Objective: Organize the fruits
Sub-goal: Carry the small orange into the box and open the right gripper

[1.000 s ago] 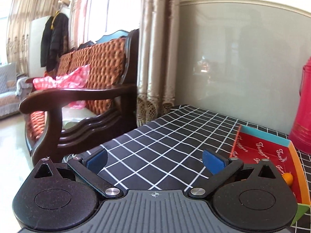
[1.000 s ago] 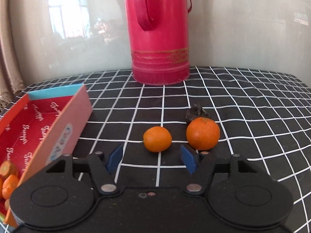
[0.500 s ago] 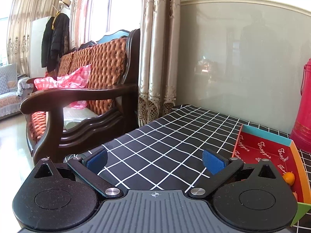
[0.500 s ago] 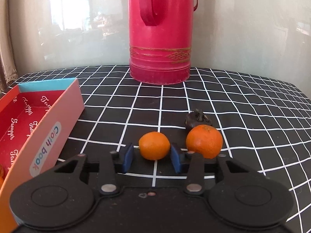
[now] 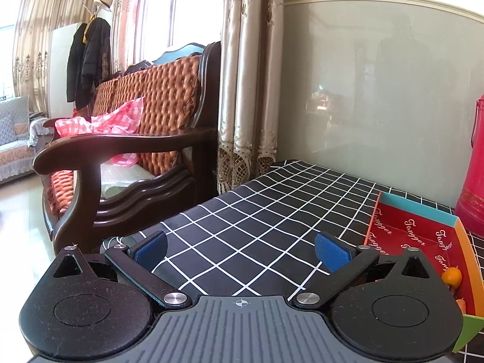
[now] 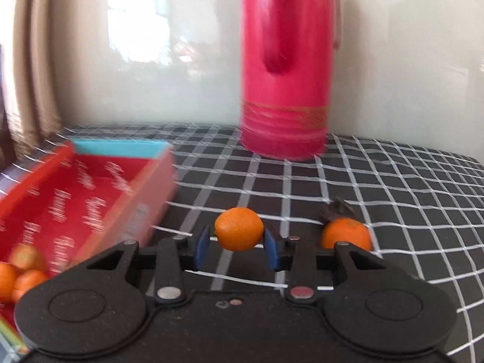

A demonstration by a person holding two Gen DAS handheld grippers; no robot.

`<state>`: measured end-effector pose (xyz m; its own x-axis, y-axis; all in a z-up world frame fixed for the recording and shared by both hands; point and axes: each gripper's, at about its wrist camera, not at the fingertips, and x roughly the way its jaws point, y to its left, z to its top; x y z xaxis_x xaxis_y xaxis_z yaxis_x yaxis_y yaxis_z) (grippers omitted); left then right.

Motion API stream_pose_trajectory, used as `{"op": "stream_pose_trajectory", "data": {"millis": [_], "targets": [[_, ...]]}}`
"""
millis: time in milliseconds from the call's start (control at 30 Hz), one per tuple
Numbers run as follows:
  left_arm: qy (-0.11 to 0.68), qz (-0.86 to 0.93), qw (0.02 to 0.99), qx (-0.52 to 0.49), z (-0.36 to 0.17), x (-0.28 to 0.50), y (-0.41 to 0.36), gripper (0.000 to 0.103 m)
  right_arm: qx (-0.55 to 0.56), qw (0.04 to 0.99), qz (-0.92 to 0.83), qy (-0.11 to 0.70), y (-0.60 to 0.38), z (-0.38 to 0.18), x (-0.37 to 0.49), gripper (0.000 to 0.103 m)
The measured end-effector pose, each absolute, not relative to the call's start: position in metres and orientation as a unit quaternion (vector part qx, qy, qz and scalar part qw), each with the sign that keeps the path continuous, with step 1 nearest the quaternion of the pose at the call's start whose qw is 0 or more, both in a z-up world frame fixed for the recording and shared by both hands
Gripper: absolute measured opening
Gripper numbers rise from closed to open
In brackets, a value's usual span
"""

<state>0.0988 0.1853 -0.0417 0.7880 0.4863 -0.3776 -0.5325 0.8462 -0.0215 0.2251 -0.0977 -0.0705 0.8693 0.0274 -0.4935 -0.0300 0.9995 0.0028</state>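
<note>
Round mandarin (image 6: 239, 229) between right tongs (image 6: 236, 246)

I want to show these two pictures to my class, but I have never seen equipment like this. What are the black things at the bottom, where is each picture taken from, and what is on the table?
Each picture comes from a camera fixed on hand-held tongs, looking forward along their two blue-padded fingers. A person holds one in each hand; no robot is involved.

The left tongs stand open and empty over the checked tablecloth, with the red box at their right.

The right tongs have just closed on a small orange. A second orange lies on the cloth beside something dark, too blurred to name. More oranges sit in the box, and a red thermos stands behind.
</note>
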Motion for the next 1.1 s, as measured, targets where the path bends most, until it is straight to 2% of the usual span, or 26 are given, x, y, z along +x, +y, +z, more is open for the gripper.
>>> {"op": "stream_pose_trajectory", "data": {"millis": [233, 533, 867, 1067, 1100], "targets": [[0.182, 0.269, 0.944, -0.064, -0.041, 0.099, 0.185, 0.103, -0.011, 0.975, 0.117, 0.19, -0.071, -0.049, 0.2, 0.03], [0.185, 0.271, 0.942, -0.064, -0.042, 0.099, 0.185, 0.103, -0.056, 0.957, 0.191, 0.212, -0.026, -0.055, 0.185, 0.03], [0.186, 0.27, 0.942, -0.067, -0.042, 0.1, 0.184, 0.103, -0.053, 0.949, 0.193, 0.245, -0.015, -0.059, 0.188, 0.03], [0.189, 0.268, 0.943, -0.06, -0.043, 0.102, 0.18, 0.103, -0.044, 0.952, 0.194, 0.234, -0.015, -0.053, 0.182, 0.038], [0.189, 0.268, 0.943, -0.06, -0.043, 0.102, 0.18, 0.103, -0.04, 0.954, 0.194, 0.227, -0.017, -0.051, 0.18, 0.044]]}}
